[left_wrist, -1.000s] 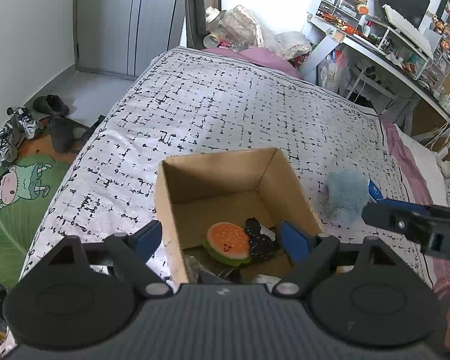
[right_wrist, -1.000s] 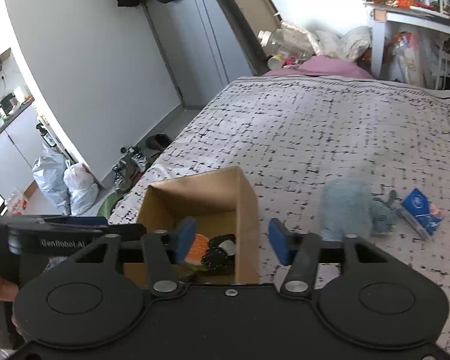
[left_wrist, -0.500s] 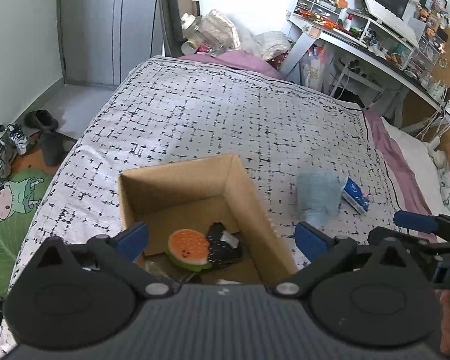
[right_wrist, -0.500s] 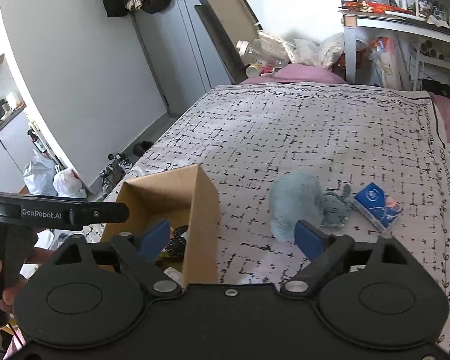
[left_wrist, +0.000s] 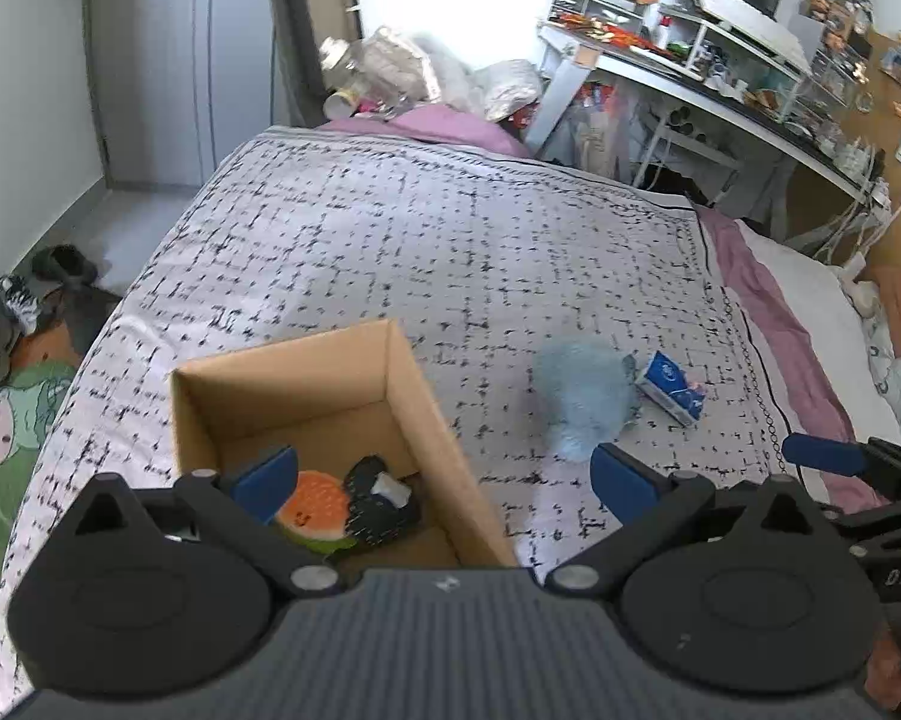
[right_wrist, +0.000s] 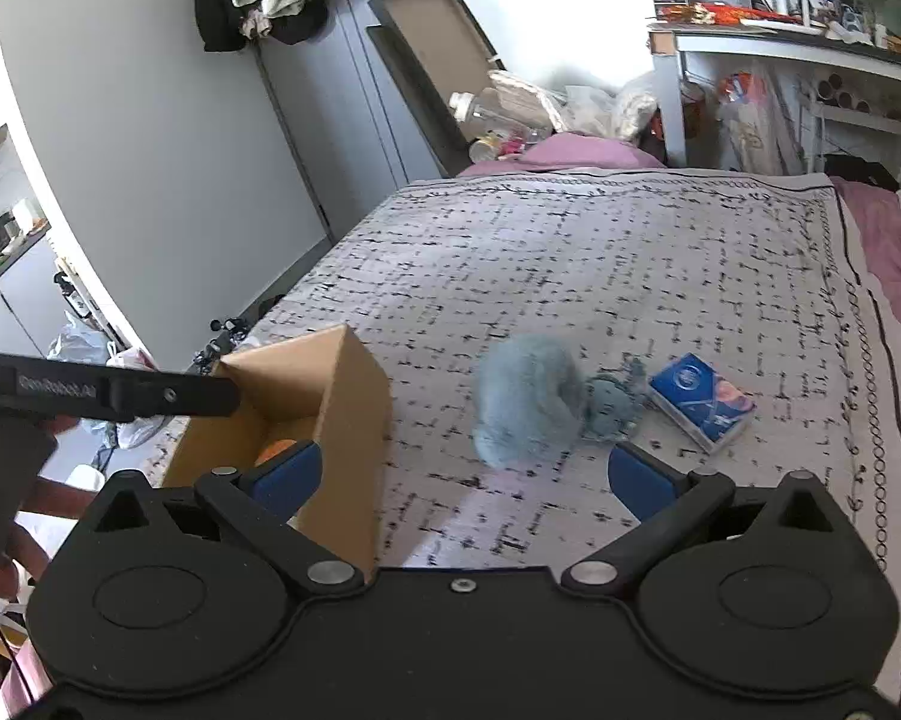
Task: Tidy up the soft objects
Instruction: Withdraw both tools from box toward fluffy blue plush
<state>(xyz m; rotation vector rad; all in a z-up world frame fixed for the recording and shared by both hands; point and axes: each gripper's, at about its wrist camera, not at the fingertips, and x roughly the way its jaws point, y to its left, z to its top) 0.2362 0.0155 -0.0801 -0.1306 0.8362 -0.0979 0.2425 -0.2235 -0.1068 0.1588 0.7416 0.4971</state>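
Note:
A cardboard box (left_wrist: 408, 384) stands on the patterned bedspread; it also shows in the right wrist view (right_wrist: 354, 414). Inside lie an orange burger plush (left_wrist: 312, 510) and a black-and-white plush (left_wrist: 378, 504). A fluffy light-blue plush (left_wrist: 582, 402) lies on the bed right of the box, seen too in the right wrist view (right_wrist: 528, 396). A blue tissue pack (left_wrist: 672, 387) lies beside it, also in the right wrist view (right_wrist: 702, 402). My left gripper (left_wrist: 444, 480) is open over the box's right wall. My right gripper (right_wrist: 462, 474) is open, just short of the blue plush.
The bedspread (left_wrist: 450, 228) stretches ahead. A cluttered desk (left_wrist: 720, 84) stands at the right and bags are piled at the bed's far end (left_wrist: 402, 72). Shoes and a green mat (left_wrist: 12, 396) lie on the floor at the left.
Both grippers have swung right, from over the box toward the blue plush. Both have opened wider. The plush and tissue pack have come nearer the view centres.

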